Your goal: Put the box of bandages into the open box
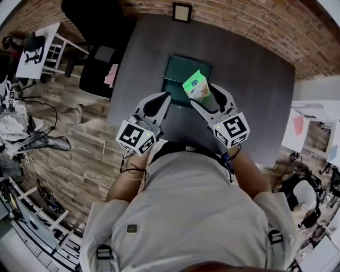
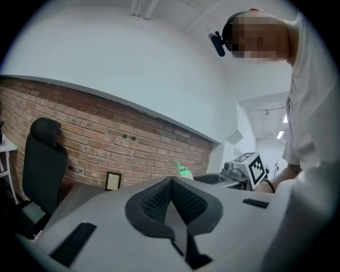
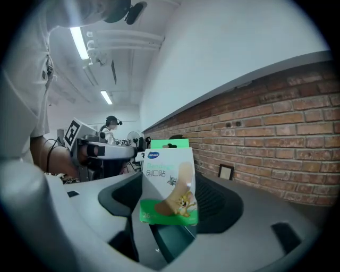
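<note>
An open dark green box (image 1: pixel 176 68) lies on the dark grey table (image 1: pixel 255 90), straight ahead of me. My right gripper (image 1: pixel 203 95) is shut on the green and white box of bandages (image 1: pixel 196 86), held upright over the open box's near right part. In the right gripper view the bandage box (image 3: pixel 169 183) stands clamped between the jaws of the right gripper (image 3: pixel 169 220). My left gripper (image 1: pixel 164 98) hovers at the open box's near left corner, shut with nothing in it (image 2: pixel 171 185). The left gripper view shows a tip of the bandage box (image 2: pixel 184 171).
A black office chair (image 1: pixel 95 58) stands at the table's left side. A small framed picture (image 1: pixel 181 11) leans against the brick wall beyond the table. Cables (image 1: pixel 42 138) trail over the wooden floor on the left, near a white side table (image 1: pixel 40 50).
</note>
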A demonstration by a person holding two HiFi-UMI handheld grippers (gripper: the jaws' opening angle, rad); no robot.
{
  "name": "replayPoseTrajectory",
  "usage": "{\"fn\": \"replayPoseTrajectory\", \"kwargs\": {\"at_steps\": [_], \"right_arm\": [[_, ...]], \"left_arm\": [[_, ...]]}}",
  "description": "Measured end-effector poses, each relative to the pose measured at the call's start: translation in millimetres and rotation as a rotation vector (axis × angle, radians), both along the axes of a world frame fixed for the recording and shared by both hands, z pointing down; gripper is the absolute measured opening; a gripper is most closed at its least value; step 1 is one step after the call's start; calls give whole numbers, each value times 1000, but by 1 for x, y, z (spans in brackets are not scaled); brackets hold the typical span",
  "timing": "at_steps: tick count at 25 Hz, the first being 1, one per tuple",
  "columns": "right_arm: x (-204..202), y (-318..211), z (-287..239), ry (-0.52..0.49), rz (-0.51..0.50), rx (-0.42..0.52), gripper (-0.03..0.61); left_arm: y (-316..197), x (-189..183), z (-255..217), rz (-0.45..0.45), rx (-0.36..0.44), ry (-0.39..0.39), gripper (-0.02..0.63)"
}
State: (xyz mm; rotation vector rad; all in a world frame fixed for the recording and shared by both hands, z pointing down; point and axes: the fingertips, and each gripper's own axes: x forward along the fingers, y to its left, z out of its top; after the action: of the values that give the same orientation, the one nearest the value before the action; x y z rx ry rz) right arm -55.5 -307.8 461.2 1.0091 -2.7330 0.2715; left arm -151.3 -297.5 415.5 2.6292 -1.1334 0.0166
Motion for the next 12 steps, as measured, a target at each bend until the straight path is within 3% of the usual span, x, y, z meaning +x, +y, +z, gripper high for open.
{"fn": "replayPoseTrajectory", "kwargs": {"at_steps": [12], "right_arm": [[-28, -19, 101, 156, -30, -141, 304]], "left_arm": [[-31, -6, 95, 75, -135, -70, 14]]}}
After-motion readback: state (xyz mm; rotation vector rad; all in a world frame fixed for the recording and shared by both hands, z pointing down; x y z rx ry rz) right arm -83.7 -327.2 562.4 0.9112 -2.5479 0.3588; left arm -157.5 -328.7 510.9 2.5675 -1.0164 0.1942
